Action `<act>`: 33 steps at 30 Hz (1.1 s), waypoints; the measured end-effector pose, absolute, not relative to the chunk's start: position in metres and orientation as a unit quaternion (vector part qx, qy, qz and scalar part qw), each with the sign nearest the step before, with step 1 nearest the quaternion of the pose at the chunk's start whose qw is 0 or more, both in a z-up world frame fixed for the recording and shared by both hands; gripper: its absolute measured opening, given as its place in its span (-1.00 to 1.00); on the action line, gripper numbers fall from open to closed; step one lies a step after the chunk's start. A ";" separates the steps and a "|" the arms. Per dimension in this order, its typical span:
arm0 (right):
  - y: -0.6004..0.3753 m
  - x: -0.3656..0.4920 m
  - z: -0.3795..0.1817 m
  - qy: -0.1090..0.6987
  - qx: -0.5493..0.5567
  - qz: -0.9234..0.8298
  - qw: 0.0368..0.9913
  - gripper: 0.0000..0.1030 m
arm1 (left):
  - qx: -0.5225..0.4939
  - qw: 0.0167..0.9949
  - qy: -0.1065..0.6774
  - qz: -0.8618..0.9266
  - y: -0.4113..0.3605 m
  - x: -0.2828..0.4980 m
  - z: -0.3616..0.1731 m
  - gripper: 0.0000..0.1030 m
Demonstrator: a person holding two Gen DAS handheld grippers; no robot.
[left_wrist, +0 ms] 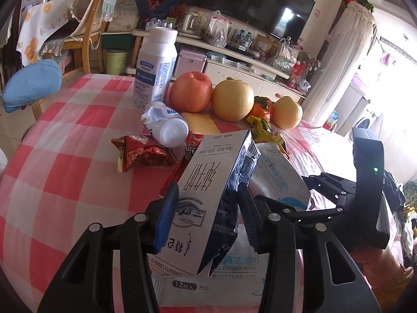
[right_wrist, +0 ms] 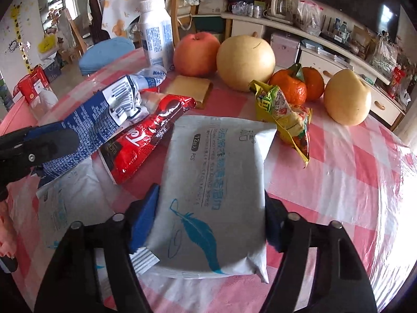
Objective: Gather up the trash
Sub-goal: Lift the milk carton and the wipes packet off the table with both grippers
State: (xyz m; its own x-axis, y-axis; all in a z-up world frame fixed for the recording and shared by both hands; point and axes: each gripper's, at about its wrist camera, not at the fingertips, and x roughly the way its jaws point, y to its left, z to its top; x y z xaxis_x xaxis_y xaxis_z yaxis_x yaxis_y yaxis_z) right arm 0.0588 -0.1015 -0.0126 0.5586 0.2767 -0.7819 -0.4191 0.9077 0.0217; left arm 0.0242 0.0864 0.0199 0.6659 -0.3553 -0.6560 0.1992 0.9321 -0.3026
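The left gripper (left_wrist: pixel 206 208) clamps a crushed milk carton (left_wrist: pixel 208 193) between its pads, long axis pointing away, white face and dark-blue side creased. To its right, the right gripper (right_wrist: pixel 208 214) grips a flat grey wet-wipes pack (right_wrist: pixel 213 187) lengthwise, feather-printed, on the checked tablecloth (right_wrist: pixel 338 182).

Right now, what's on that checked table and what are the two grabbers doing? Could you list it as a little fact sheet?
Surface: pink checked tablecloth
Left gripper: clamped on a crushed milk carton
Right gripper: closed around a wet wipes pack
Other trash: red wrapper, yellow wrapper, squashed small bottle
Fruit: apple, two pears, tangerines
Upright: white bottle
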 end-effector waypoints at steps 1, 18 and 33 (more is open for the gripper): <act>-0.102 0.057 -0.012 0.424 -0.083 0.197 0.880 0.30 | -0.102 0.907 0.379 -0.153 0.087 0.024 0.020 -0.06; -0.121 0.038 -0.006 0.407 -0.052 0.153 0.899 0.11 | -0.087 0.884 0.424 -0.175 0.082 0.048 -0.002 0.27; -0.156 -0.004 0.023 0.395 0.084 0.167 0.899 0.10 | -0.123 0.894 0.394 -0.177 0.102 0.024 0.022 0.18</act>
